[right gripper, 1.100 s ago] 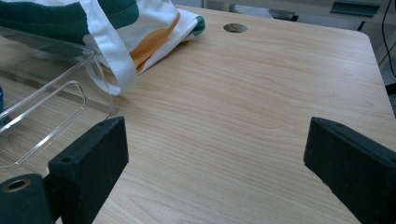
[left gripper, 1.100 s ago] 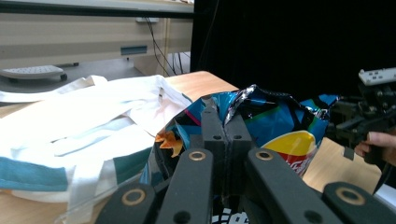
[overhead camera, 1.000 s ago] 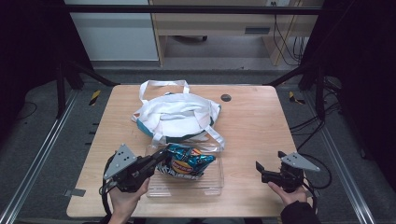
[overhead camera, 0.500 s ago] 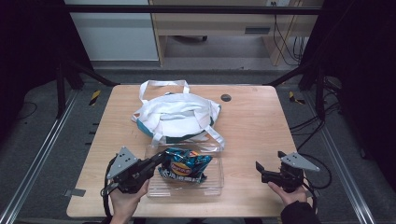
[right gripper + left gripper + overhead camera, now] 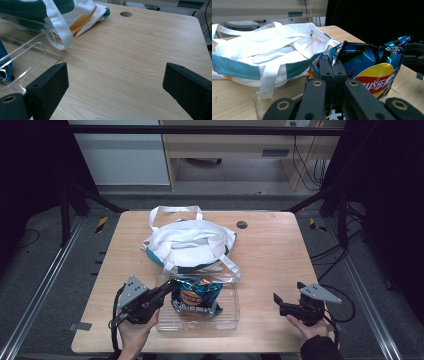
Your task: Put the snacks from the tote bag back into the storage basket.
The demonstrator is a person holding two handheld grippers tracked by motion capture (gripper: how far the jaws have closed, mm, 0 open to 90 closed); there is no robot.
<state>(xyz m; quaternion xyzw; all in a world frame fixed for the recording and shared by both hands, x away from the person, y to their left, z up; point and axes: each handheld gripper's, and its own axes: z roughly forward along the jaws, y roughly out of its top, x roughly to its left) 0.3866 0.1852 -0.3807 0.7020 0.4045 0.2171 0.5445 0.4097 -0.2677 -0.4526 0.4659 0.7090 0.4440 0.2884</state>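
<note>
A blue crisp bag [image 5: 194, 296] [image 5: 372, 70] stands in the clear plastic tray [image 5: 227, 317] near the table's front edge. My left gripper [image 5: 169, 286] [image 5: 332, 68] is shut on the bag's crinkled left edge, and the bag stands upright against it. Behind the tray lies a white cloth tote bag [image 5: 187, 242] [image 5: 269, 47] with green trim, its handles loose; one strap drapes over the tray's far rim. My right gripper [image 5: 277, 302] [image 5: 115, 85] rests at the front right of the table, jaws wide apart with bare wood between them.
A small dark round hole [image 5: 242, 224] [image 5: 126, 14] sits in the tabletop behind the tote. The tray's clear corner [image 5: 37, 47] and a tote strap [image 5: 58, 27] lie left of the right gripper. Black frame rails flank the wooden table [image 5: 275, 255].
My left gripper has shifted slightly right and forward with the crisp bag, which now stands a little deeper in the tray. The right gripper has stayed still.
</note>
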